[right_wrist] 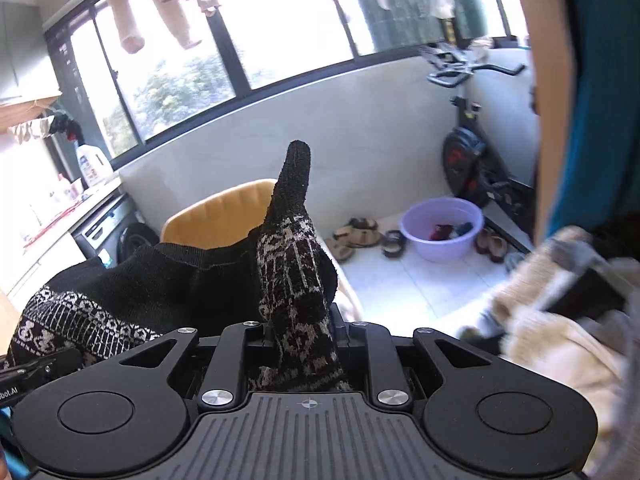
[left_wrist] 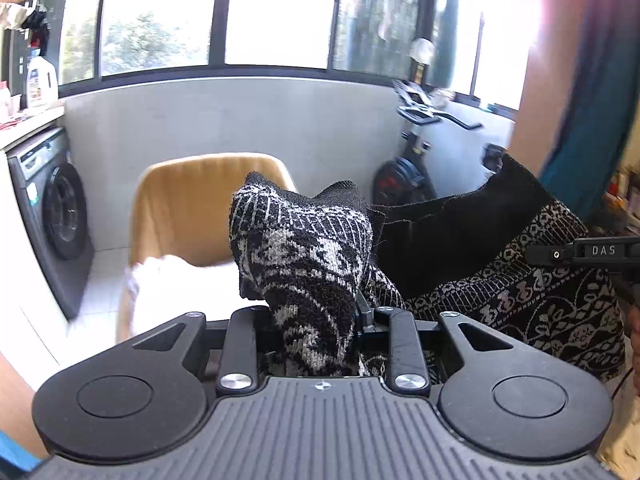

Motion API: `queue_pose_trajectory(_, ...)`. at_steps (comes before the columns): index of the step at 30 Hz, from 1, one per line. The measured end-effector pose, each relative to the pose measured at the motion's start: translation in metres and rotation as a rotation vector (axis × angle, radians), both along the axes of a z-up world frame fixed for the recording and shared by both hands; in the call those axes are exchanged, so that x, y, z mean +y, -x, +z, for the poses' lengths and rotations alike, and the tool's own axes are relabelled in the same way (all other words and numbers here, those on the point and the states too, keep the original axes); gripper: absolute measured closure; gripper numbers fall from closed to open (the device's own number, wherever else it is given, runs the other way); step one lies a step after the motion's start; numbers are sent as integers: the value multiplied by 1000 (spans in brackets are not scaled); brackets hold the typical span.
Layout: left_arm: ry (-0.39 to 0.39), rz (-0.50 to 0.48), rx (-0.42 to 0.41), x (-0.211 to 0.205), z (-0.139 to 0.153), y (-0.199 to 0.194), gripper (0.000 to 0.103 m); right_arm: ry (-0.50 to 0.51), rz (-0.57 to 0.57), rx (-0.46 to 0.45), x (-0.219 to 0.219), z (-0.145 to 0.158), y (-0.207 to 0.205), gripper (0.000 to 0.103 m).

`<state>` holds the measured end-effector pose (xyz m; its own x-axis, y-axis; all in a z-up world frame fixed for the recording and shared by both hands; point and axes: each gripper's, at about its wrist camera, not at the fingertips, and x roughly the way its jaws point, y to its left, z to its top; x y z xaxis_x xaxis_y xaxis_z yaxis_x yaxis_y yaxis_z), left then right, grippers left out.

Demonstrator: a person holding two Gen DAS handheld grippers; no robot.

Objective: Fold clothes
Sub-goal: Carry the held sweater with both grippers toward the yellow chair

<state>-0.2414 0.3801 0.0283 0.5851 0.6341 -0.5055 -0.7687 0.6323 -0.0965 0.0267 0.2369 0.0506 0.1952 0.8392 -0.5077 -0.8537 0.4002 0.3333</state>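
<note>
A black-and-white patterned knit garment (left_wrist: 308,256) hangs in the air, stretched between both grippers. My left gripper (left_wrist: 316,320) is shut on a bunched corner of it, which stands up over the jaws and hides the fingertips. The cloth runs rightward as a black band with a patterned border (left_wrist: 500,280) toward the other gripper's body (left_wrist: 592,254) at the right edge. In the right wrist view my right gripper (right_wrist: 300,332) is shut on the other corner of the garment (right_wrist: 292,248), with a black tip sticking upward. The fabric stretches left (right_wrist: 132,292).
A yellow chair (left_wrist: 188,208) with white cloth on its seat stands ahead. A washing machine (left_wrist: 52,216) is at the left, an exercise bike (right_wrist: 468,152) at the right. A purple basin (right_wrist: 440,232) and sandals sit on the tiled floor. A heap of beige clothes (right_wrist: 552,320) lies at the right.
</note>
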Motion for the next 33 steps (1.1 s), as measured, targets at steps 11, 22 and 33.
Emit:
queue_pose_trajectory(11, -5, 171, -13, 190, -15, 22, 75, -37, 144, -74, 256, 3, -13, 86)
queue_pose_trajectory(22, 142, 293, 62, 297, -83, 2, 75, 108, 285, -25, 446, -71, -51, 86)
queue_pose_trajectory(33, 341, 297, 95, 358, -154, 0, 75, 306, 265, 3, 505, -156, -54, 86)
